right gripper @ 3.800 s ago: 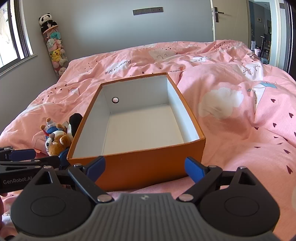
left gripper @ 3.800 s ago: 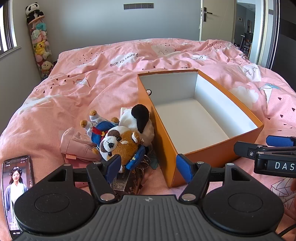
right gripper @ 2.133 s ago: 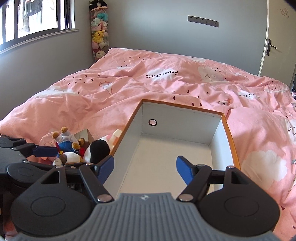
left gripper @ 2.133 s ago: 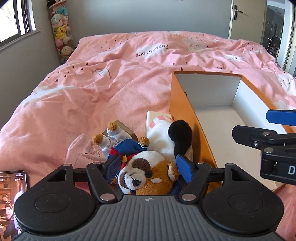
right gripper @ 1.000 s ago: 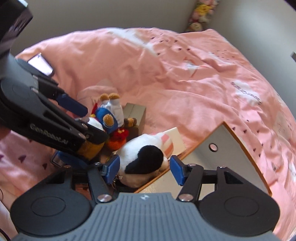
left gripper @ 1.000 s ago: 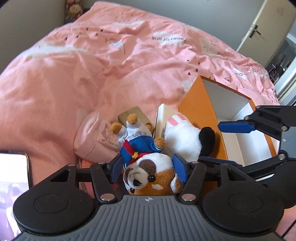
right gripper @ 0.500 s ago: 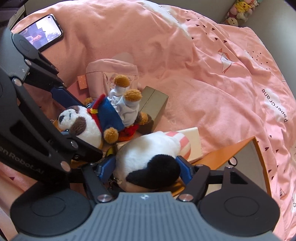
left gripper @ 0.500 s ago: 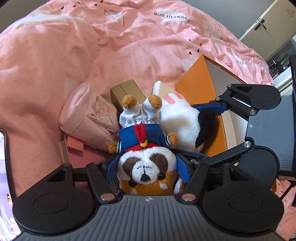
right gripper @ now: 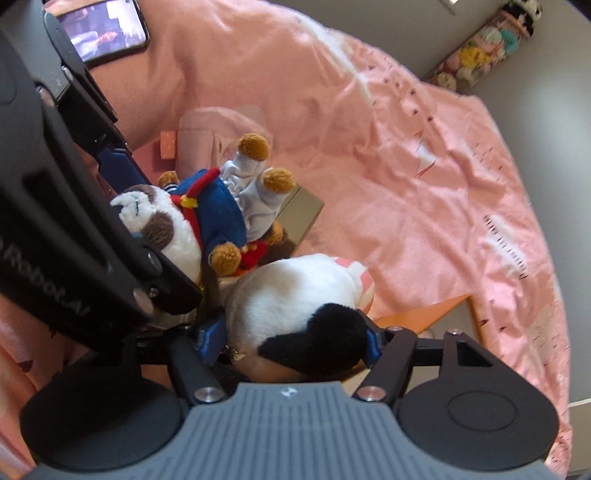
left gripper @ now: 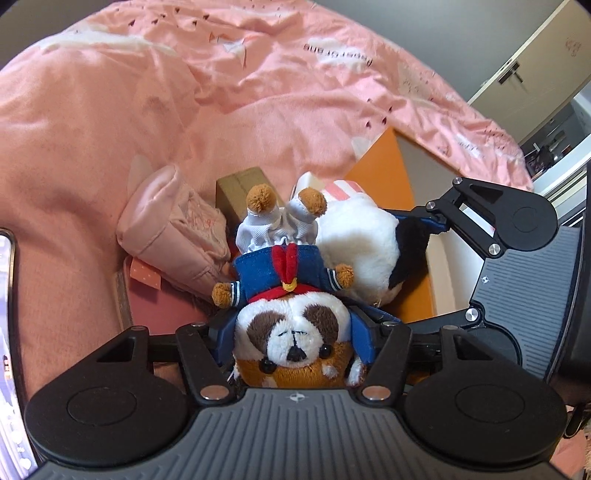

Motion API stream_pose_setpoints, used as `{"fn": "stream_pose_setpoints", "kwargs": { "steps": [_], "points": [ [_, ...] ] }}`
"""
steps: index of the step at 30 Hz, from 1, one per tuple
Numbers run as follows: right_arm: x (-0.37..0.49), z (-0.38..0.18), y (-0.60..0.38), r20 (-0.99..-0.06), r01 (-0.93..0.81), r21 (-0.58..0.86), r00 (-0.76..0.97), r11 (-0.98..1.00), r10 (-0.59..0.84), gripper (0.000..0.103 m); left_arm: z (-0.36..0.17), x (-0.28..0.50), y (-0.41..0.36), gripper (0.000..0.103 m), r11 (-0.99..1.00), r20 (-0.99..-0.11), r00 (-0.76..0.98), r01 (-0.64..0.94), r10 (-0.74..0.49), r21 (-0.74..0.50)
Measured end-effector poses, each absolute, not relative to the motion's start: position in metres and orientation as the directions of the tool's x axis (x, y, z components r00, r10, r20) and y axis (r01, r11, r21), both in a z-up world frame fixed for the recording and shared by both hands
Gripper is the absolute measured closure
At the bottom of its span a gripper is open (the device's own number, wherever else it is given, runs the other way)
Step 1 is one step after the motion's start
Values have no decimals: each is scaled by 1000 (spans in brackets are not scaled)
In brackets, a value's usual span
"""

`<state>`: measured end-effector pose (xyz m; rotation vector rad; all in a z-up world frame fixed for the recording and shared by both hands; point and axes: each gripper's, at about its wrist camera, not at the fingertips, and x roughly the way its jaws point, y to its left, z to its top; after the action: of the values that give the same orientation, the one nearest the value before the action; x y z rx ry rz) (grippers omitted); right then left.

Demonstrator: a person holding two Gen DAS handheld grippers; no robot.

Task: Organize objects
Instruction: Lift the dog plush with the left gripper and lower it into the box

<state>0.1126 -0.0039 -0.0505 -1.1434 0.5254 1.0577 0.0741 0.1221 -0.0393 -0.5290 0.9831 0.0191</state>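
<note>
1. Orange box (left gripper: 384, 173): open-topped, white inside, on the pink bed cover (left gripper: 110, 110); visible part of interior bare; round hole in one wall, partly hidden.
2. Dog plush (left gripper: 291, 332) in blue sailor jacket with red collar: upside down, head toward the camera, brown feet pointing away; outside the box, lying on the pile beside it.
3. Left gripper (left gripper: 293, 341): angled down over the pile, blue pads on either side of the dog plush's head, jaws closing; pads appear to press into the fur, so clasping the dog plush.
4. White plush with black ear (right gripper: 295, 314): just beside the orange box wall, touching the dog plush.
5. Right gripper (right gripper: 290, 341): angled down, crossing close to the left gripper; jaws closing, blue pads against both flanks of the white plush with black ear, grasping it.
6. Under and behind the plushes: small brown carton (left gripper: 236, 184), pink fabric pouch (left gripper: 173, 236), pink-and-white striped item (left gripper: 343, 186).
7. Phone (right gripper: 107, 31): lit screen, flat on bed cover, well apart from the pile.
8. Writing: "Robot.AI" partly legible on left gripper body in right wrist view; print on bed cover blurred, unreadable.
</note>
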Motion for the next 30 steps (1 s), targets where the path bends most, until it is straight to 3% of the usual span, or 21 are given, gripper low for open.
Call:
{"fn": "stream_pose_setpoints", "kwargs": {
  "steps": [10,16,22,30],
  "points": [
    [100,22,-49,-665,-843,-517,504,147,551,33,33,53,116,33,871,-661,721,-172,-207,-460],
    [102,57,-88,-635,-830,-516,537,212,556,32,71,67,96,33,888,-607,740,-29,-289,-458],
    [108,53,-133,-708,-855,-487,506,178,493,32,71,105,59,33,841,-613,639,103,-466,-532],
    [131,5,-168,-851,-925,-364,377,106,367,32,0,143,12,33,842,-750,430,44,-502,-538]
  ]
}}
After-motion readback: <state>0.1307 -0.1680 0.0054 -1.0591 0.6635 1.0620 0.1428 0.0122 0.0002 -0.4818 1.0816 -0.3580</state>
